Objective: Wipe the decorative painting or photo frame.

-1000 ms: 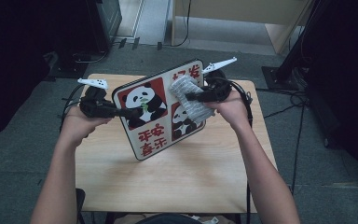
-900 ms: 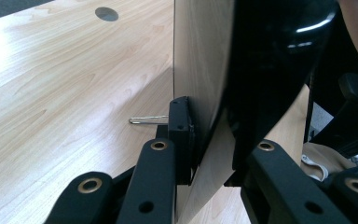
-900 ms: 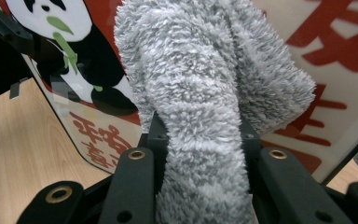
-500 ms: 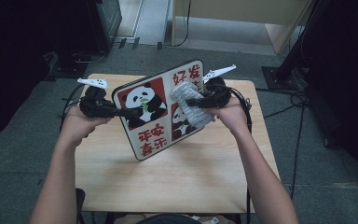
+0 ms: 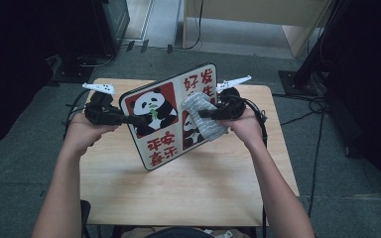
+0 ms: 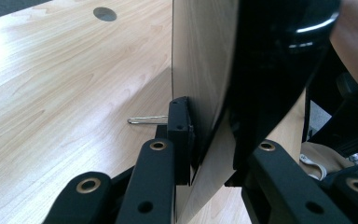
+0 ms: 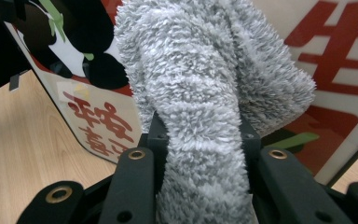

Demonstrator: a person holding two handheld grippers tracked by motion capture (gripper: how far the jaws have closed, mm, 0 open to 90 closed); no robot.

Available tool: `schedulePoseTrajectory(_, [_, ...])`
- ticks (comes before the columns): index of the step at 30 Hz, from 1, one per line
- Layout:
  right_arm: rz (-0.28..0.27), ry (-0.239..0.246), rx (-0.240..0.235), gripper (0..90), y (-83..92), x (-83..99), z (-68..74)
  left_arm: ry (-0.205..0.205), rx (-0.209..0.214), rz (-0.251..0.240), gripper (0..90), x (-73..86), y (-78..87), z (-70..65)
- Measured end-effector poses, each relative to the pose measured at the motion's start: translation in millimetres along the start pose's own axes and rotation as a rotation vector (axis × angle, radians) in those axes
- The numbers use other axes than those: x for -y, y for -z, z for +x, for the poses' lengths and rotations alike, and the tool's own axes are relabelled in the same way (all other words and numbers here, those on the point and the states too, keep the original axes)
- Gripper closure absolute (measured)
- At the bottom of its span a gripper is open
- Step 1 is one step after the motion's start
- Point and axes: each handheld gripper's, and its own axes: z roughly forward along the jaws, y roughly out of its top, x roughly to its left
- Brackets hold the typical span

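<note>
A rounded board (image 5: 161,146) printed with pandas and red characters stands tilted over the wooden table (image 5: 178,193). My left gripper (image 5: 138,119) is shut on its left edge; the left gripper view shows the thin board edge (image 6: 200,70) clamped between the left gripper's (image 6: 212,144) jaws. My right gripper (image 5: 202,113) is shut on a grey fluffy cloth (image 5: 206,121), which lies against the board's printed face. In the right gripper view the cloth (image 7: 200,93) bulges out from the right gripper (image 7: 200,135) in front of the board (image 7: 335,70).
Black cables trail from both grippers across the table. A round cable hole (image 6: 105,13) sits in the tabletop behind the board. Dark equipment and cables stand on the floor around the table (image 7: 23,140).
My right gripper has slid the cloth a little down the board's face, toward the person. The left gripper and the board have stayed in place.
</note>
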Motion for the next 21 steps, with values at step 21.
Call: schedulePoseTrajectory(21, [0.016,-0.016,0.003,69.0,-9.8,21.9,-3.7,0.001,0.001,-0.002,78.4,0.3,-0.1,0.1])
